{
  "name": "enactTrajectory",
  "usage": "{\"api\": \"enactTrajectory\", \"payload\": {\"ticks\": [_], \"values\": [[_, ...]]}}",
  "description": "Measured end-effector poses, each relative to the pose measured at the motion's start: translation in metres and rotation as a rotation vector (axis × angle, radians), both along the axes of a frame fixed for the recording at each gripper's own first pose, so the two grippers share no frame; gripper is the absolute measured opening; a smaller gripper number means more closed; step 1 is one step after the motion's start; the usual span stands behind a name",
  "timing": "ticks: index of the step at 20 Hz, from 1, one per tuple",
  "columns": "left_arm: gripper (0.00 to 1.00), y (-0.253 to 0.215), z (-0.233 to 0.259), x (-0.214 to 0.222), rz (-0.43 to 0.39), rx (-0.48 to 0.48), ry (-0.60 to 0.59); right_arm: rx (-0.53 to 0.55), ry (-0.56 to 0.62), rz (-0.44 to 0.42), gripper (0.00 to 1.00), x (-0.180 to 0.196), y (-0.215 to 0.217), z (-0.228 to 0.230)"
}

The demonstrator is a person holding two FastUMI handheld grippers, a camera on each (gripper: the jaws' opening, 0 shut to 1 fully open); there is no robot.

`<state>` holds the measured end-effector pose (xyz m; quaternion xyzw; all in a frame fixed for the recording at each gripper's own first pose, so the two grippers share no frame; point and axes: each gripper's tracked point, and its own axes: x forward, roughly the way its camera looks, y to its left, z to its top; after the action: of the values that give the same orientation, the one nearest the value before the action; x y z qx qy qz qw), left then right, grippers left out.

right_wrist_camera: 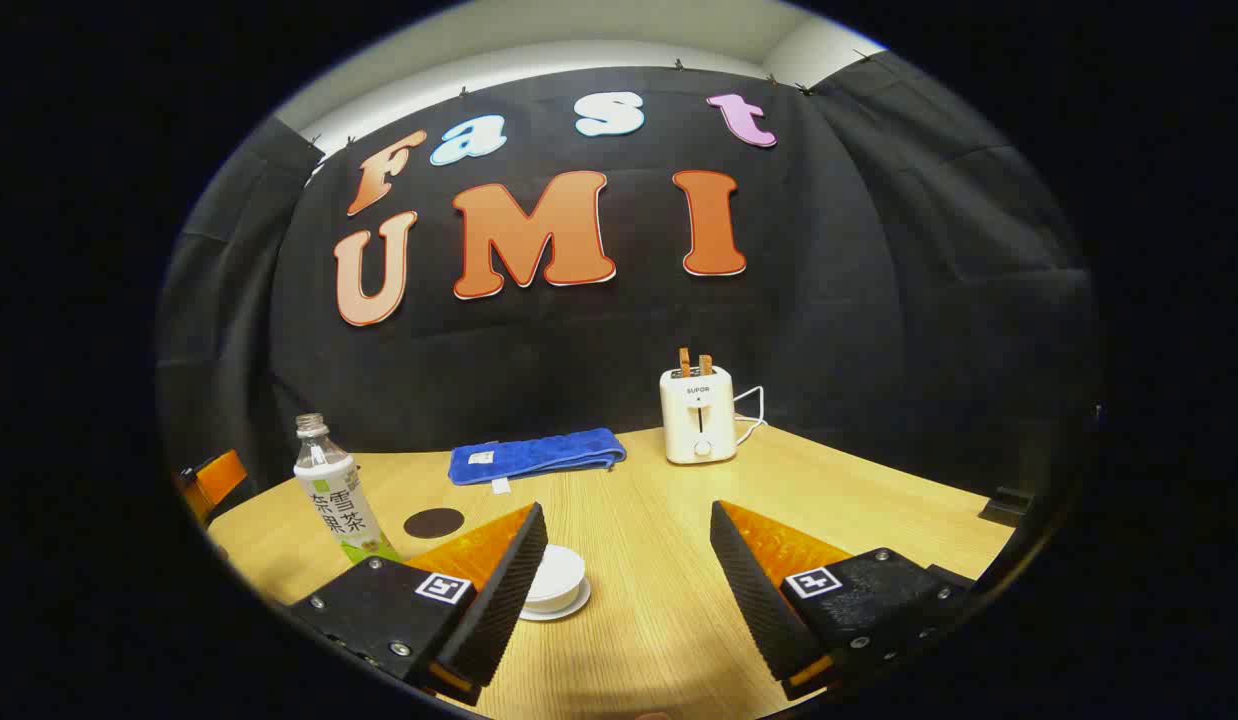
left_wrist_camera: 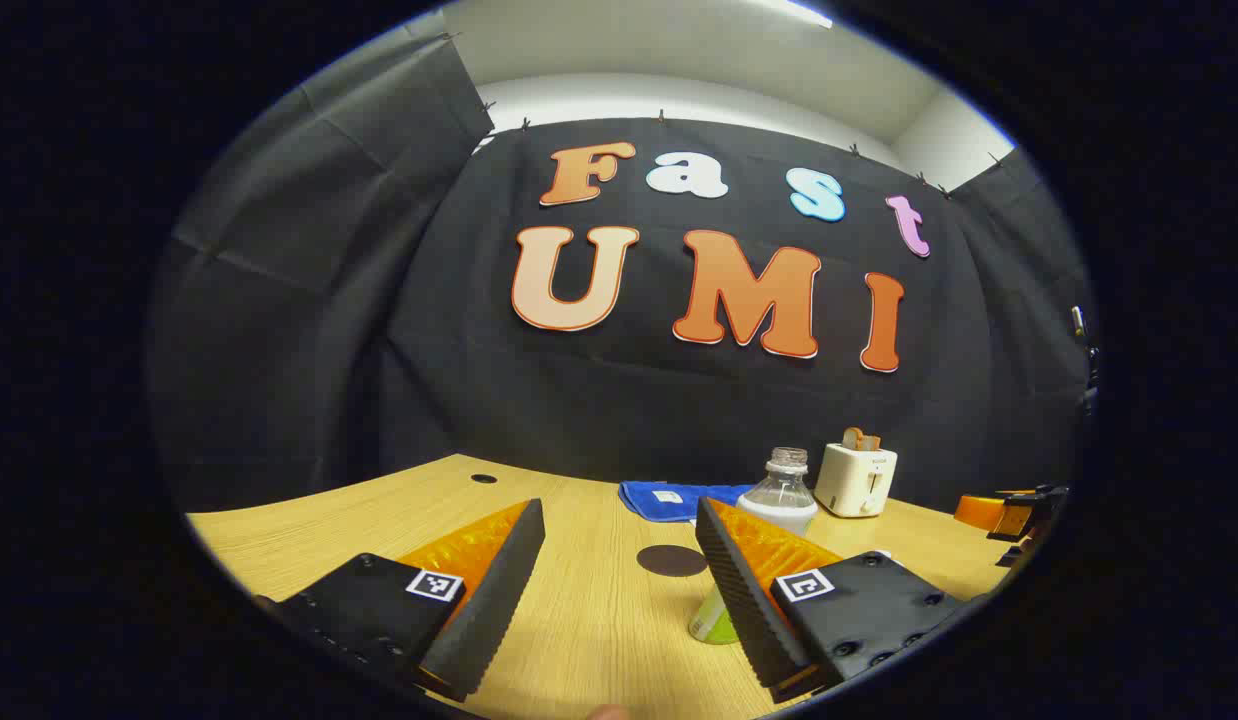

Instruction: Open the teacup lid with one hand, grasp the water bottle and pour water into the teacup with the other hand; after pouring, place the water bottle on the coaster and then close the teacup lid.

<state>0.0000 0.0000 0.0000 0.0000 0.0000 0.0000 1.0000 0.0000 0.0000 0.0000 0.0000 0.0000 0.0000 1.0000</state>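
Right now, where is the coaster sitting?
In the right gripper view the dark round coaster lies flat on the wooden table, just right of the water bottle and in front of the blue cloth.

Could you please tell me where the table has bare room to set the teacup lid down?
Bare wood lies right of the teacup, running back to the toaster. Another free strip runs between the teacup and the blue towel. It is crowded on the left, where the water bottle and the coaster sit close together.
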Motion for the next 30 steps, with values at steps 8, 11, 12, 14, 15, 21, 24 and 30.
{"api": "enactTrajectory", "payload": {"ticks": [8,11,12,14,15,21,24,30], "values": [[0.98,0.001,-0.005,-0.001,-0.001,0.030,0.006,-0.022,0.009,0.020,0.98,0.002,0.012,-0.005],[0.98,0.001,-0.006,-0.001,0.005,0.028,0.008,-0.033,0.016,0.021,0.98,0.002,0.013,-0.009],[0.98,0.001,-0.006,-0.001,0.005,0.027,0.010,-0.038,0.018,0.020,0.98,0.002,0.013,-0.010],[0.98,0.001,-0.007,-0.002,0.002,0.024,0.013,-0.046,0.024,0.009,0.98,0.004,0.011,-0.011],[0.98,0.001,-0.007,-0.002,0.001,0.026,0.014,-0.045,0.025,0.009,0.98,0.003,0.012,-0.012],[0.98,0.001,-0.010,-0.002,0.001,0.035,0.025,-0.063,0.036,0.030,0.98,0.007,0.023,-0.017],[0.97,0.002,-0.012,-0.002,0.001,0.043,0.029,-0.080,0.050,0.045,0.98,0.011,0.033,-0.022],[0.98,0.005,-0.013,-0.001,0.009,0.052,0.036,-0.132,0.073,0.105,0.98,0.028,0.063,-0.028]]}}
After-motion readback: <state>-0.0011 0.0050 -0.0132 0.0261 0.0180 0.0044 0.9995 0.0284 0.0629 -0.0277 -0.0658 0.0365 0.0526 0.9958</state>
